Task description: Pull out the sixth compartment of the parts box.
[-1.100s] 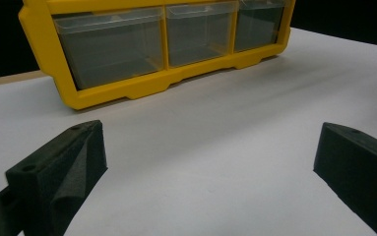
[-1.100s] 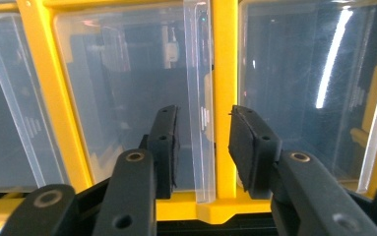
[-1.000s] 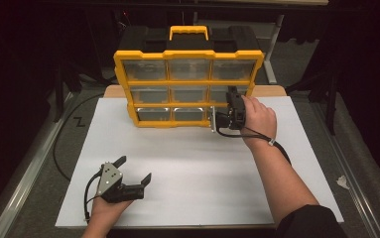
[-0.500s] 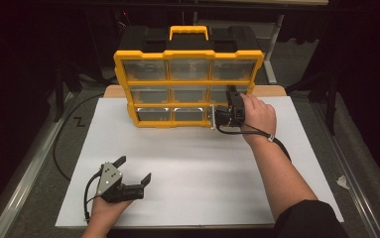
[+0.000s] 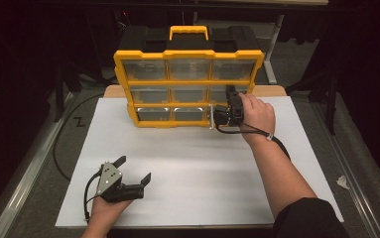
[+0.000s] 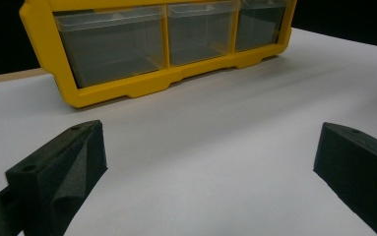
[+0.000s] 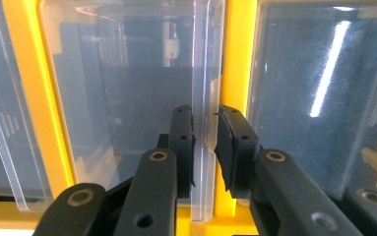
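A yellow organiser (image 5: 190, 79) with clear drawers stood upright at the far side of the white tabletop (image 5: 197, 173), a black case (image 5: 187, 38) with a yellow handle behind it. The right gripper (image 7: 204, 142) had its jaws clenched on the clear front lip of a drawer (image 7: 201, 98), one jaw on each side of the plastic; the yellow frame rose just behind the right jaw. The drawer's contents were blurred by glare. The left gripper (image 5: 133, 171) rested near the tabletop's front edge with its jaws released and wide apart, bare surface between them and the organiser's bottom row well ahead. No legible writing appeared anywhere.
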A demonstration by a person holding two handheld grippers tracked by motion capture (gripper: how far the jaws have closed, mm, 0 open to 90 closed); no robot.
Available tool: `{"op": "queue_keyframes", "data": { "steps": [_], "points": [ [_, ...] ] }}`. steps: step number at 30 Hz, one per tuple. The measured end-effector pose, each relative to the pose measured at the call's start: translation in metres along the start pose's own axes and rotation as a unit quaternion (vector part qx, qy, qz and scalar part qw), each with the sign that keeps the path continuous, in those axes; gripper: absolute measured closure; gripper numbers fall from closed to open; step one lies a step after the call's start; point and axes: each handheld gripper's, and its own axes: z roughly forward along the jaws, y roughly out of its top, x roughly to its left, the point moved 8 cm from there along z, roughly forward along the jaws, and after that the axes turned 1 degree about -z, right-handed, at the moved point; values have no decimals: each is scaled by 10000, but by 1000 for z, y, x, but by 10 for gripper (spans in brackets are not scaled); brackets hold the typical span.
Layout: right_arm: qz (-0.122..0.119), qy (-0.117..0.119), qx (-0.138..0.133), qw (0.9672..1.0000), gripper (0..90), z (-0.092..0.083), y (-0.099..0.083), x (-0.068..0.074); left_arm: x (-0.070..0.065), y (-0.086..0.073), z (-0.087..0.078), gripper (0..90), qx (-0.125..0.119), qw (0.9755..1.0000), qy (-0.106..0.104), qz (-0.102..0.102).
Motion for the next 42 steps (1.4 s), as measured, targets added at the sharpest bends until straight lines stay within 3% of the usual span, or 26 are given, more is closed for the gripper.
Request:
{"op": "queue_keyframes", "data": {
  "steps": [16,24,35,36,37,42],
  "points": [
    [-69,-7,-3,10000,806,-4,1,-1,1,2,0,3,-63,10000,-22,-52],
    [-82,-5,-51,10000,806,-16,1,-2,2,4,-1,3,-179,9997,-52,-149],
    [-99,43,-66,9999,805,-37,0,-2,2,6,0,3,-206,9997,-52,-110],
    [38,62,-47,10000,805,-39,-1,1,2,6,0,3,-201,9997,-52,-103],
    [-104,24,-93,9999,805,-41,0,-2,2,5,0,3,-193,9997,-56,-98],
    [-61,26,-132,9999,805,-52,-1,-1,1,5,1,3,-175,9998,-78,-105]
  ]
}}
